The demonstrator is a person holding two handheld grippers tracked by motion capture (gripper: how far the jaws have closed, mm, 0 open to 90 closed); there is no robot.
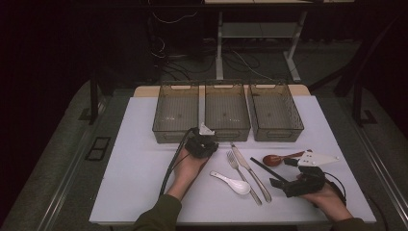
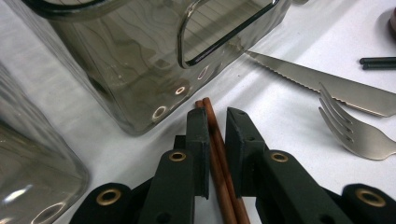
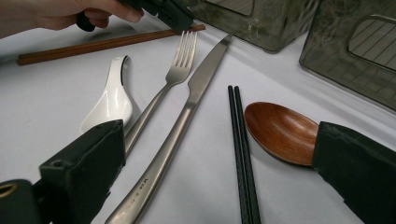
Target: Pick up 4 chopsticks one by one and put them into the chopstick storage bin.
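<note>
My left gripper (image 1: 204, 145) (image 2: 217, 116) is shut on a pair of brown wooden chopsticks (image 2: 208, 109) near their tips, right in front of the middle bin (image 2: 140, 60). In the right gripper view those brown chopsticks (image 3: 93, 45) lie flat on the white table, with the left gripper (image 3: 175, 16) at their far end. My right gripper (image 1: 283, 172) (image 3: 217, 135) is open and low over the table. A pair of black chopsticks (image 3: 243, 149) and the bowl of a wooden spoon (image 3: 280, 130) lie between its jaws.
Three clear smoky bins (image 1: 177, 113) (image 1: 227, 111) (image 1: 275, 113) stand side by side at the back of the white table (image 1: 139, 168). A white ceramic spoon (image 1: 233, 183), a steel fork (image 1: 243, 175) and a steel knife (image 1: 250, 171) lie mid-table.
</note>
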